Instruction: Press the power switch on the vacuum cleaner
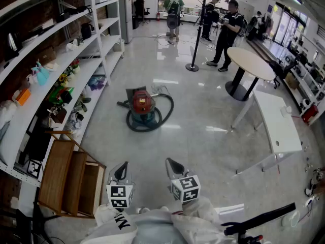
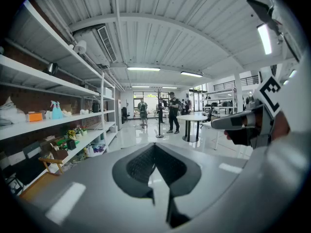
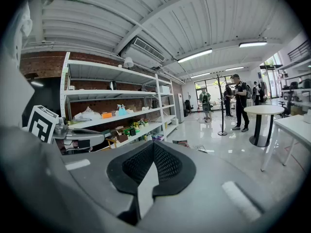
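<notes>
Jaws: both clenched, empty; left gripper (image 1: 121,170) and right gripper (image 1: 173,164) sit close to me.
Vacuum cleaner (image 1: 141,105): on the floor, well ahead.
Risk: I can't yet spot the switch; the coiled hose (image 1: 166,111) might snag my approach.

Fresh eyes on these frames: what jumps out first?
The red-and-teal vacuum cleaner sits alone mid-floor, its hose looped around it, right of the long white shelves. The left claw and right claw hover shut and empty at the head view's bottom edge, well short of it.
</notes>
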`<act>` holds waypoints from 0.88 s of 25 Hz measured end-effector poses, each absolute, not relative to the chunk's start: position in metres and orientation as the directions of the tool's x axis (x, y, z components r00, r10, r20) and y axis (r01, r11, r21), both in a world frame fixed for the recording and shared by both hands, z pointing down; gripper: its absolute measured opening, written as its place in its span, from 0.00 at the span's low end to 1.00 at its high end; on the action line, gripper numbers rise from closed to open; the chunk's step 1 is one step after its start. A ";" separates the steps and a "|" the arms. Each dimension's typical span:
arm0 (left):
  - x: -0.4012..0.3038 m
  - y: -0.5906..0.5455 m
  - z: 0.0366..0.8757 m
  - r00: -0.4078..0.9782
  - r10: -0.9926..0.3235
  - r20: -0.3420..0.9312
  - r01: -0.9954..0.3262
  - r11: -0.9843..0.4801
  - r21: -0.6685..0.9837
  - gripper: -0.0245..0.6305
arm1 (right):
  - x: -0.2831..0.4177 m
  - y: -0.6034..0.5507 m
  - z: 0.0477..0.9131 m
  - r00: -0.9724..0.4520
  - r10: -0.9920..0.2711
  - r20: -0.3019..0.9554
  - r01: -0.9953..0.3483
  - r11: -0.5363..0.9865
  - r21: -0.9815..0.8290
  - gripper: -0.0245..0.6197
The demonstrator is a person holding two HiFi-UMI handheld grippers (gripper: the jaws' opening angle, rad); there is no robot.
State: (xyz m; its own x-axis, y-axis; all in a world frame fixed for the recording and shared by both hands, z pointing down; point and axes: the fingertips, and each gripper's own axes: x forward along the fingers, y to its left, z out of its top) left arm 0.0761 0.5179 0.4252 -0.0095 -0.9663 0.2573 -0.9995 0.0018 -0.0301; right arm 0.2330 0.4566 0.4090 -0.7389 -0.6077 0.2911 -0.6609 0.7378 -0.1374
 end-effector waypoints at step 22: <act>0.034 0.537 0.420 -0.016 -0.974 0.225 -1.000 0.014 -0.013 0.04 | 0.199 0.468 0.395 -0.733 -0.630 0.258 -0.671 0.733 -0.117 0.04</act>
